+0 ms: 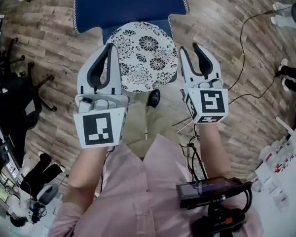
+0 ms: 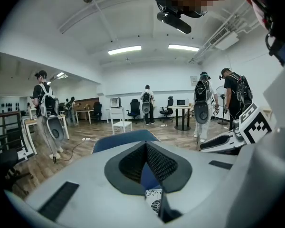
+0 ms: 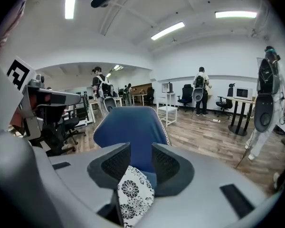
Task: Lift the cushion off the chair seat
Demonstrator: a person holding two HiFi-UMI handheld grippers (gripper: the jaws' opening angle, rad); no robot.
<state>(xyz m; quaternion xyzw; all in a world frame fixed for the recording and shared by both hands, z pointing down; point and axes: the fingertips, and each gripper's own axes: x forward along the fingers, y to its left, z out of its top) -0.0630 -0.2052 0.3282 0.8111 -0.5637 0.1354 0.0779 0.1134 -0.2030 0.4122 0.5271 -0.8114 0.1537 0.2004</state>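
grey left gripper (image 1: 110,47) and right gripper (image 1: 188,47), black-lined jaws, black-white marker cubes (image 1: 96,129), pink shirt (image 1: 138,181)

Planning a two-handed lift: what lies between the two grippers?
The floral cushion, on the blue chair, lies between the left gripper and the right gripper; the head view shows it.

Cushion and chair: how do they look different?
The cushion is white with black flowers; the chair is plain blue. The cushion is round; the chair is not. The cushion is smaller and the chair is wider, with a dotted white edge.
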